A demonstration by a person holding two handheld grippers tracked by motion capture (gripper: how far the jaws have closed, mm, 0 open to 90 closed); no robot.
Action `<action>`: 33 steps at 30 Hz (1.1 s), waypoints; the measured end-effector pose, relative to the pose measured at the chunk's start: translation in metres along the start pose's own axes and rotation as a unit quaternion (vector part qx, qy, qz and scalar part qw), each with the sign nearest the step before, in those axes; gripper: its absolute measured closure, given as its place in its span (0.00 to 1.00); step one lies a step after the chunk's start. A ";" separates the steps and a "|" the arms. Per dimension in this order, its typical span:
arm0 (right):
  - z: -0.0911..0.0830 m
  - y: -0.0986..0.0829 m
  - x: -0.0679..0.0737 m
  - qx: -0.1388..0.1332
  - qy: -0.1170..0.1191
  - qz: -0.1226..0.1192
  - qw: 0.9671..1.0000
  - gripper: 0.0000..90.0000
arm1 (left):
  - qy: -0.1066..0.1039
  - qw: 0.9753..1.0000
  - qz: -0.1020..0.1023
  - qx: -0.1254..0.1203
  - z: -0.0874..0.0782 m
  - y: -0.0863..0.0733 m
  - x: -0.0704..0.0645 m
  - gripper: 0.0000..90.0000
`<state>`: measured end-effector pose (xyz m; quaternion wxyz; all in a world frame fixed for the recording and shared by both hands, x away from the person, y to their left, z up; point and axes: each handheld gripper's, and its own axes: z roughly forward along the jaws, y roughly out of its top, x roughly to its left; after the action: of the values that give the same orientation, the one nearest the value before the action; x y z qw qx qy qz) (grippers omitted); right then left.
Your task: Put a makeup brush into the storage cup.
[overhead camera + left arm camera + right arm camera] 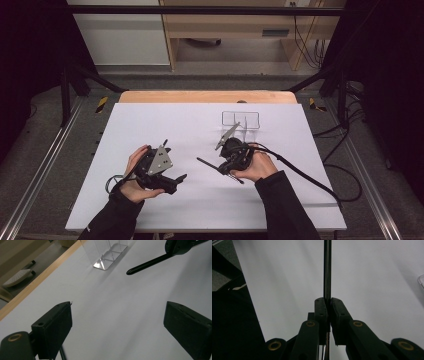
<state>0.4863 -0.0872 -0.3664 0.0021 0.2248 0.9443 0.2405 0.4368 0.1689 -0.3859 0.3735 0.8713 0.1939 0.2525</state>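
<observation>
Starting at the left, your left tool [176,179] hangs low over the white counter [150,125] with its jaws spread wide and nothing between them; the left gripper view shows bare counter in the gap. Moving right, your right tool [328,302] is clamped narrow on a thin dark rod [327,267], which sticks out from the jaws toward your left, over the counter's middle; in the high view the rod [206,163] lies at a slant and I cannot tell whether its free end touches the surface. Farther right and toward the back edge stands a clear box [241,120] with a divider inside, near the right tool but apart from it, and as far as I can see it is empty. My reading is that you are at the carry step, with the rod gripped and not yet placed. The next move likely calls for swinging the rod round toward the box, tipping it upright over one compartment, and lowering before you let go.
</observation>
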 end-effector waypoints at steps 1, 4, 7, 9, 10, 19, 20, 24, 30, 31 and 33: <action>0.000 0.000 0.000 0.000 0.001 0.000 1.000 0.94 | -0.001 1.000 0.005 0.001 0.001 0.001 -0.001 0.08; 0.000 0.000 0.002 0.002 0.003 -0.001 1.000 0.94 | -0.004 1.000 0.016 0.002 0.003 0.004 -0.003 0.08; -0.001 0.000 0.003 0.005 0.005 -0.005 1.000 0.94 | -0.006 1.000 0.028 0.006 0.005 0.007 -0.005 0.08; -0.001 0.001 0.003 0.005 0.008 -0.004 1.000 0.94 | -0.008 0.999 0.036 0.008 0.007 0.008 -0.007 0.08; -0.001 0.001 0.004 0.004 0.009 -0.003 1.000 0.94 | -0.009 0.999 0.040 0.009 0.008 0.008 -0.008 0.09; 0.002 0.002 0.004 0.007 0.016 -0.009 1.000 0.94 | -0.016 0.997 0.068 0.014 0.015 0.013 -0.015 0.09; 0.002 0.003 0.005 0.007 0.017 -0.010 1.000 0.94 | -0.016 0.997 0.071 0.014 0.016 0.014 -0.015 0.10; 0.002 0.003 0.005 0.007 0.019 -0.012 1.000 0.94 | -0.017 0.996 0.081 0.017 0.018 0.015 -0.019 0.10; 0.005 0.002 0.008 0.011 0.023 -0.016 1.000 0.94 | -0.014 0.995 0.098 0.023 0.021 0.016 -0.024 0.10; 0.005 0.002 0.008 0.012 0.024 -0.016 1.000 0.94 | -0.013 0.995 0.101 0.023 0.021 0.016 -0.025 0.10; 0.006 0.003 0.007 0.014 0.025 -0.015 0.999 0.94 | -0.013 0.994 0.106 0.021 0.022 0.017 -0.026 0.11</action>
<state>0.4816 -0.0792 -0.3699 -0.0207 0.2043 0.9505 0.2330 0.4315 0.1324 -0.3939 0.3283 0.8979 0.1012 0.2754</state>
